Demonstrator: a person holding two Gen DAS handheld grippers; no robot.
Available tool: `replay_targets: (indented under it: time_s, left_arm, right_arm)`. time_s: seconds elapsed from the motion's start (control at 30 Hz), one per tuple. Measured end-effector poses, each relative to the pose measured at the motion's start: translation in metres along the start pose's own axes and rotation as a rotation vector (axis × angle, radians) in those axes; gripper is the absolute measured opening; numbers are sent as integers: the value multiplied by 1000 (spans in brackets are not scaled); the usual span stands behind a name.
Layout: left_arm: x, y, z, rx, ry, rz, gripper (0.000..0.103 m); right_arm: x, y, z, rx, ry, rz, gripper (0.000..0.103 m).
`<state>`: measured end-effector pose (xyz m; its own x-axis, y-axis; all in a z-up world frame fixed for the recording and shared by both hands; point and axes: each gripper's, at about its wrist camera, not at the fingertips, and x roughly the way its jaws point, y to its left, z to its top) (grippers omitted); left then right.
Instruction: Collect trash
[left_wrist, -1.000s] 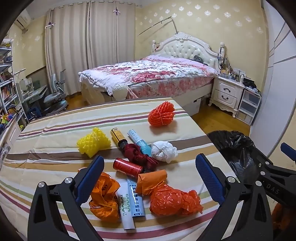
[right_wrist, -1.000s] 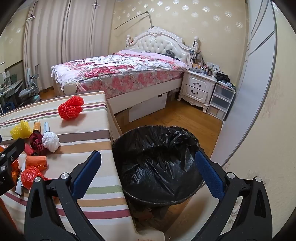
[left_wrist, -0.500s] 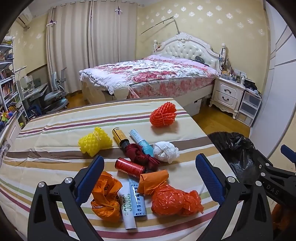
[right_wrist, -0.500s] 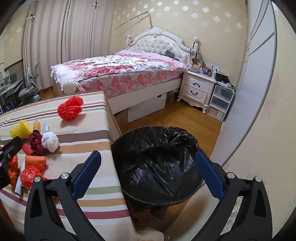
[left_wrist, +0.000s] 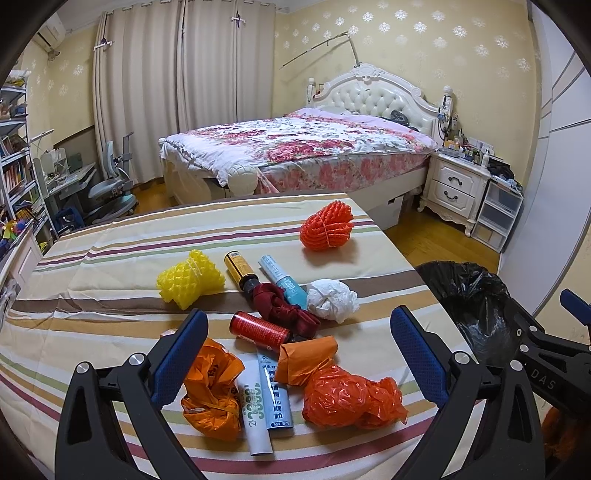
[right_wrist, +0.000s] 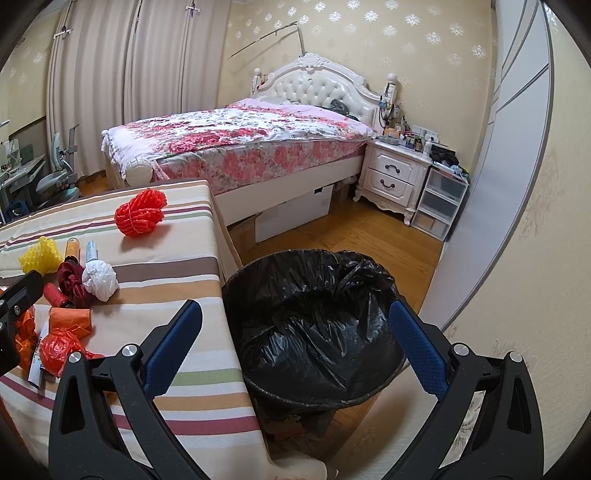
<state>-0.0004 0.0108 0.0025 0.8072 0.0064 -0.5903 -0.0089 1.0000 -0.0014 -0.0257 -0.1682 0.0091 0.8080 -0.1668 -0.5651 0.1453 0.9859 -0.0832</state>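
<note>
Little has shifted: left gripper (left_wrist: 295, 354) eased slightly back, jaws spread, empty, over the orange bags (left_wrist: 351, 397) just ahead. Beyond lie red can (left_wrist: 258, 328), white wad (left_wrist: 332, 299), yellow net (left_wrist: 190, 278). Right gripper (right_wrist: 295, 350), also spread and empty, hangs over the black-lined bin (right_wrist: 314, 321), likely awaiting handoff.

Floral bed (left_wrist: 295, 147), white nightstand (left_wrist: 456, 186), drawn curtains (left_wrist: 177, 85).
</note>
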Motion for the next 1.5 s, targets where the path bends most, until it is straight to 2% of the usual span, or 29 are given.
replay_targets:
  time_s: [1.5]
  left_arm:
    - [2,2,-5,1,6,2,96]
  right_arm:
    - [3,-11,-5,5,8,-8,99]
